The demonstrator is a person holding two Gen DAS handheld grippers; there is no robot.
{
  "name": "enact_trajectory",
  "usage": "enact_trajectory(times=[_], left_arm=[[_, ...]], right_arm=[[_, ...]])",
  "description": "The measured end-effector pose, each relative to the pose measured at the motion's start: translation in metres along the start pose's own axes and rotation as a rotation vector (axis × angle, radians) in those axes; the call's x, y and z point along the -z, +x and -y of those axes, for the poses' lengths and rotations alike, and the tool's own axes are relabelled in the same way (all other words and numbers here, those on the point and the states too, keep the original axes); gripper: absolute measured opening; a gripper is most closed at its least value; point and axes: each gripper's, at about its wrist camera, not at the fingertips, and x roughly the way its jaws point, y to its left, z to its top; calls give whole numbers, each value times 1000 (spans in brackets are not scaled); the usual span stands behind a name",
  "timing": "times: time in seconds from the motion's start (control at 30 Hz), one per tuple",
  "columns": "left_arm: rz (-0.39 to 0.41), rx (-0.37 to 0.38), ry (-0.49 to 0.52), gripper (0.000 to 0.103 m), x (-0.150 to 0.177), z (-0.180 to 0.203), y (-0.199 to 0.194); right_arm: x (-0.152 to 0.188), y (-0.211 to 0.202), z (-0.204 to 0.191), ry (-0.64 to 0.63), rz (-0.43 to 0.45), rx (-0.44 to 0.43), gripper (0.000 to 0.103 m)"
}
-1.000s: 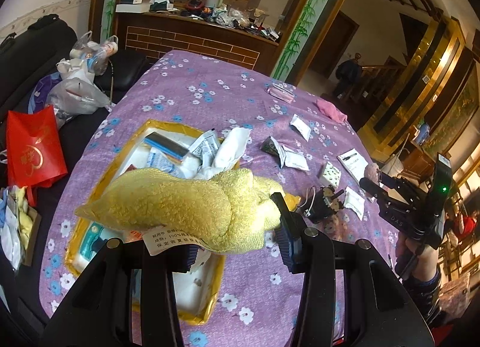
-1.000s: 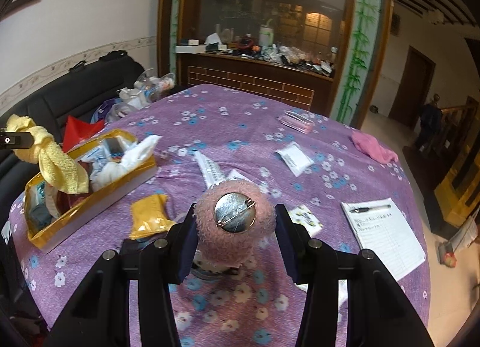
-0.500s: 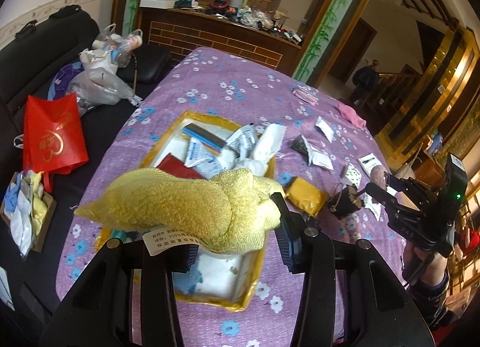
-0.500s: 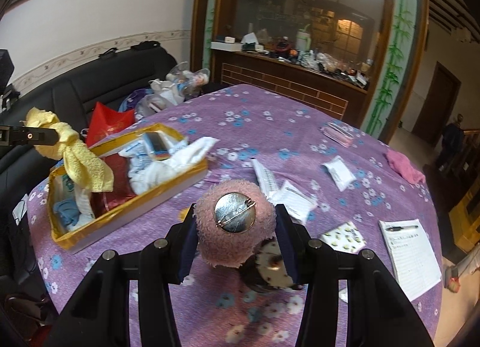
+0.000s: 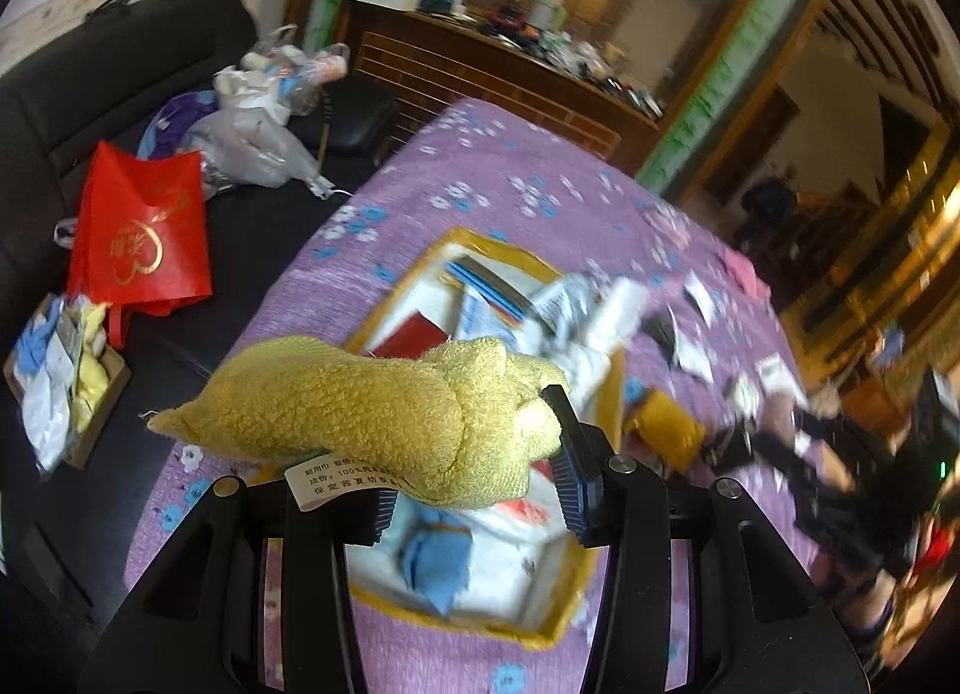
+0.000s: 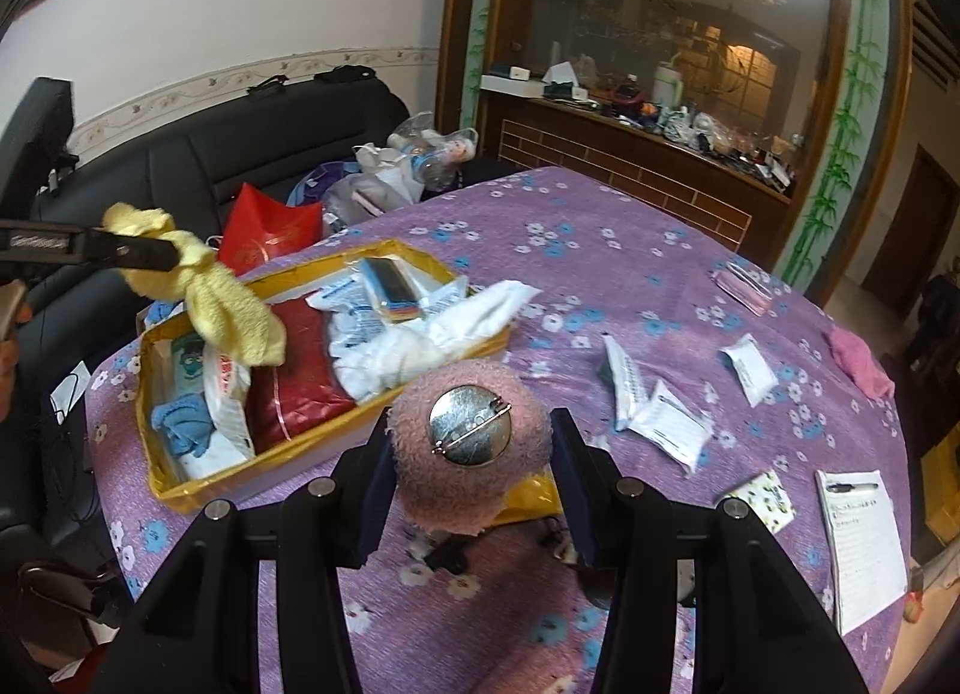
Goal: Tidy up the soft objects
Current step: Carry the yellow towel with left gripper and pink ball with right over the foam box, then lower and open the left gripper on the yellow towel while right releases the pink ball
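Purple flowered cloth covers the bench (image 6: 600,250), with a black sofa (image 6: 198,160) along the wall to its left and a wooden sideboard (image 6: 630,148) beyond its far edge.

On the left, the left gripper (image 5: 465,457) is clamped on a knotted yellow towel (image 5: 360,418). The towel's long end sticks out to the left of the jaws, and its white label (image 5: 336,478) hangs just below the left finger. In the right wrist view that same towel (image 6: 204,286) dangles in the air over the near left end of a yellow-rimmed tray (image 6: 180,496). Directly under and ahead of the left gripper the tray (image 5: 603,394) holds a blue cloth (image 5: 435,565), a red packet (image 5: 411,337) and white wrappers. Far left of this gripper, a red bag (image 5: 144,232) leans on the sofa.

Further right, the right gripper (image 6: 471,439) grips a fuzzy pink ball (image 6: 468,478) with a round metal pin-back (image 6: 470,424) facing the camera; both pads press its sides. The ball sits just beyond the tray's right-hand long side, above a yellow pouch (image 6: 531,499) lying on the cloth. To the right of this gripper lie white sachets (image 6: 666,430), and further right a notepad with a pen (image 6: 864,544). A pink cloth (image 6: 858,361) rests well off to the right, near the bench edge.
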Motion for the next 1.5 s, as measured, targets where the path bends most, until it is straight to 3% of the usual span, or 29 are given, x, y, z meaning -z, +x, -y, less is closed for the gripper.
enact_trajectory(times=[0.17, 0.37, 0.87, 1.5], left_arm=[[65, 56, -174, 43, -8, -33, 21], [66, 43, -237, 43, -12, -43, 54], [23, -76, -120, 43, 10, -37, 79], [19, -110, -76, 43, 17, -36, 81]], right_arm=[[-3, 10, -11, -15, -16, -23, 48], [-5, 28, -24, -34, -50, -52, 48], [-26, 70, -47, -53, -102, -127, 48], [-34, 114, -70, -59, -184, -168, 48]])
